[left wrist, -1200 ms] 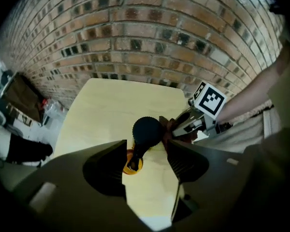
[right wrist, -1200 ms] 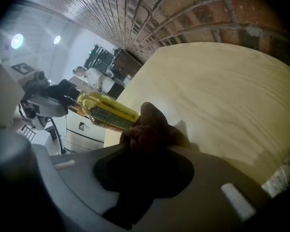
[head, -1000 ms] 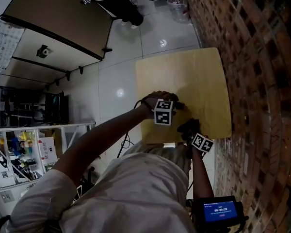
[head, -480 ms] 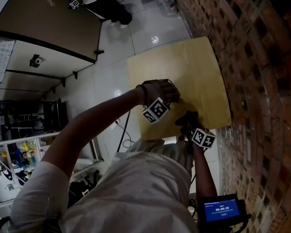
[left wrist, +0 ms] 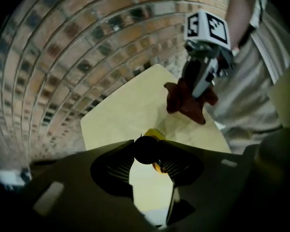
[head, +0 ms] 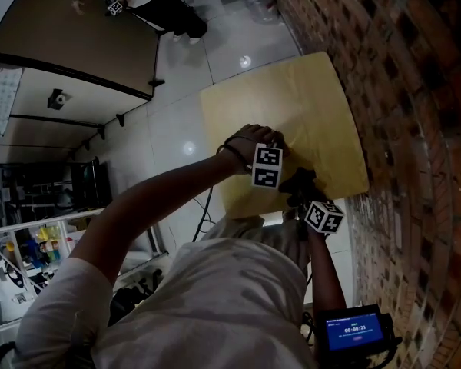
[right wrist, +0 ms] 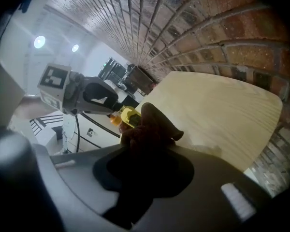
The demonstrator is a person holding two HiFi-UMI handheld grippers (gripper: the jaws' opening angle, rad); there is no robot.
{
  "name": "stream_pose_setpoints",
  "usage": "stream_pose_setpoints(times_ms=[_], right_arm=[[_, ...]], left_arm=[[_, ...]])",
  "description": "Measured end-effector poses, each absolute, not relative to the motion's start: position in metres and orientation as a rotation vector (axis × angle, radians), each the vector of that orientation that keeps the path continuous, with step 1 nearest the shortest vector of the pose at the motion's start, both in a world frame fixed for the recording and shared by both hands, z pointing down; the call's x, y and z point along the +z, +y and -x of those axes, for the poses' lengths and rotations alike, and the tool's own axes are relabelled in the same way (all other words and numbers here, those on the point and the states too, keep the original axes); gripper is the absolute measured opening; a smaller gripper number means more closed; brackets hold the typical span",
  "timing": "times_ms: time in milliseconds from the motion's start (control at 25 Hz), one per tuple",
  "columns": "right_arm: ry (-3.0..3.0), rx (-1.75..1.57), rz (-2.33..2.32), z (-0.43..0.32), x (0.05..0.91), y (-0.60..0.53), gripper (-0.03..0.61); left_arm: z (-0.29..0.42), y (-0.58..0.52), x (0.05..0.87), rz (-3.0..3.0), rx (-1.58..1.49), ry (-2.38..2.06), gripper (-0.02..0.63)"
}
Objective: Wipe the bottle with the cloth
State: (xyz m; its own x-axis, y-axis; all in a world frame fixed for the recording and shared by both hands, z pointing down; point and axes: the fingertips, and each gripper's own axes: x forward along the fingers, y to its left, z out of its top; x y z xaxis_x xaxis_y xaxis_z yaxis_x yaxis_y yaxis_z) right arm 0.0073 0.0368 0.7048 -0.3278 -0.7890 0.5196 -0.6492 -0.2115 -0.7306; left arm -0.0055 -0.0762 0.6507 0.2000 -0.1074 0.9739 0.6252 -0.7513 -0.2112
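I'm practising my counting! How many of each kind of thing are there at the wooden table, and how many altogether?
bottle: 1
cloth, dark red: 1
table: 1
grippers: 2 (left gripper, jaws closing on the bottle; right gripper, jaws gripping the cloth)
Total: 5

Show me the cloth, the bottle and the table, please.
cloth (left wrist: 183,108), left gripper view, on its dark red folds.
bottle (right wrist: 129,116), right gripper view, on its yellow part.
table (head: 307,106), head view, on the bare top.
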Motion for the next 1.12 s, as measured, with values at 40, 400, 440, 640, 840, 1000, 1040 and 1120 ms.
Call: stream_pose_setpoints(times_ms=[40,400,440,640,840,1000,1040,1120], right_arm=[[1.902,-1.557,1.740,-0.007,0.702,0.033,0.078],[1.943,-1.478,1.795,-0.012,0.699,0.013,0.078],[1.931,-1.479,1.815,-0.016,0.701,0.015,0.079],[1.786,-1.517,1.947,-0.042,0.725,0.033,0.078],[1.952,-1.390,1.946,-0.024,0.700,0.021,0.078],[2.180,-1.212,1.879,0.014,0.665,-0.011,0.078],[2.216,-1.172,1.876,0.019,0.659,-0.019,0.078],[2.254,-1.115,1.872,0.025,0.650,-0.034,0.078]], left_arm=[[0.003,-0.075,0.649,1.986,-1.670,-0.432,0.187],[-0.007,-0.086,0.645,2.408,-1.942,-0.076,0.178],[-0.006,-0.088,0.645,2.436,-1.956,-0.043,0.178],[0.000,-0.098,0.646,2.594,-2.023,0.120,0.178],[0.016,-0.090,0.651,2.671,-2.179,0.212,0.177],[0.021,-0.088,0.650,2.680,-2.230,0.270,0.178],[0.021,-0.087,0.650,2.688,-2.233,0.275,0.178],[0.019,-0.088,0.651,2.686,-2.233,0.292,0.178]])
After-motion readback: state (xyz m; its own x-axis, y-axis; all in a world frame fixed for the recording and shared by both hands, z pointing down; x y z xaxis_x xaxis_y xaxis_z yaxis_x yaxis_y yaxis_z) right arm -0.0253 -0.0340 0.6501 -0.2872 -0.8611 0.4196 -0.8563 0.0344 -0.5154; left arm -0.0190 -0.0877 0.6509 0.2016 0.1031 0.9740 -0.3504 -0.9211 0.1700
